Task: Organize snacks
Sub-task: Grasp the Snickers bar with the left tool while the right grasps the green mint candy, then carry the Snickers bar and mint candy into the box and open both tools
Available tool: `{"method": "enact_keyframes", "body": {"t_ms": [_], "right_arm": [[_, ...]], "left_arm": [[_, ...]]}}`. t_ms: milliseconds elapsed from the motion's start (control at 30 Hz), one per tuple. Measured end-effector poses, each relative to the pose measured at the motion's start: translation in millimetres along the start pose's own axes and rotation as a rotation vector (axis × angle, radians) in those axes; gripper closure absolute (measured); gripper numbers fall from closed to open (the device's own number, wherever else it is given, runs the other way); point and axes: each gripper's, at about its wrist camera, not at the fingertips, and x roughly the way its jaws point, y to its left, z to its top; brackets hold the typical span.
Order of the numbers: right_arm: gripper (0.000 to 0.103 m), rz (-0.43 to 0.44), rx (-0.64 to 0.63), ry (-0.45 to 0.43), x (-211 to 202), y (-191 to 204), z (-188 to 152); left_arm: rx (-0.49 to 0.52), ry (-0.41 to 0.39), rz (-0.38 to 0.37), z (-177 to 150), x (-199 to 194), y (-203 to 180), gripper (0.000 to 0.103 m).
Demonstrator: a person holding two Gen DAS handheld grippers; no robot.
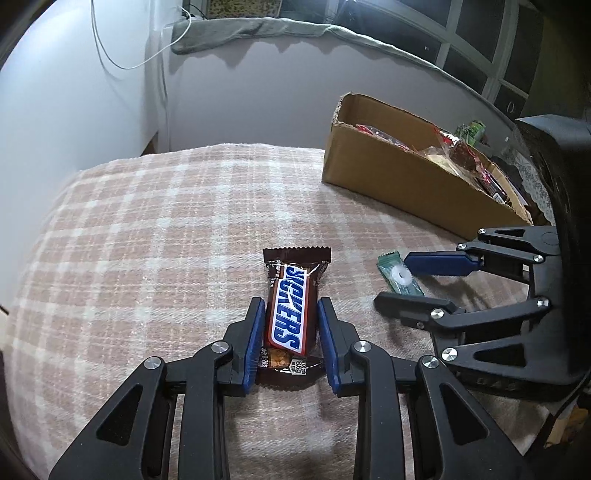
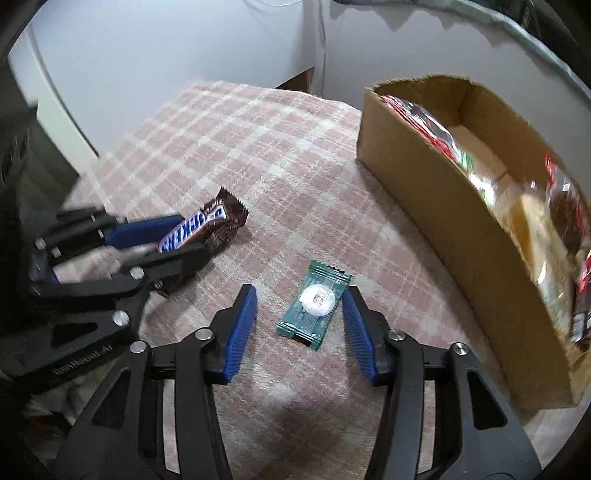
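Observation:
A brown Snickers bar lies lengthwise on the pink checked cloth. My left gripper is shut on it, its blue pads pressing on both long sides. A small green wrapped candy with a white round sweet inside lies flat on the cloth. My right gripper stands open around this candy: the right pad is at its corner, the left pad well clear. In the left wrist view the right gripper straddles the candy. The right wrist view shows the left gripper holding the Snickers bar.
An open cardboard box stands on the cloth to the right, holding several wrapped snacks in red and clear packets. The same box shows at the back right in the left wrist view. A pale wall and a grey cloth on a window ledge lie beyond.

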Motion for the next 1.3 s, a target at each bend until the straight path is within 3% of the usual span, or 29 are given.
{"method": "enact_keyframes", "body": {"t_ms": [33, 167, 467, 800, 1300], "right_arm": [[0.064, -0.034, -0.036, -0.003, -1, 4, -1], [0.079, -0.033, -0.051, 0.002, -5, 2, -4], [0.081, 0.026, 0.033, -0.016, -15, -19, -15], [0.081, 0.021, 0.064, -0.054, -37, -34, -23], [0.081, 0.007, 0.089, -0.205, -109, -60, -7]], "left_arm": [[0.002, 0.0, 0.001, 0, 0, 0, 0.076], [0.016, 0.0, 0.004, 0, 1, -4, 0.076], [0.026, -0.008, -0.016, -1, -4, -15, 0.076], [0.054, -0.04, -0.029, 8, -16, -29, 0.076], [0.121, -0.131, -0.022, 47, -45, -53, 0.076]]}}
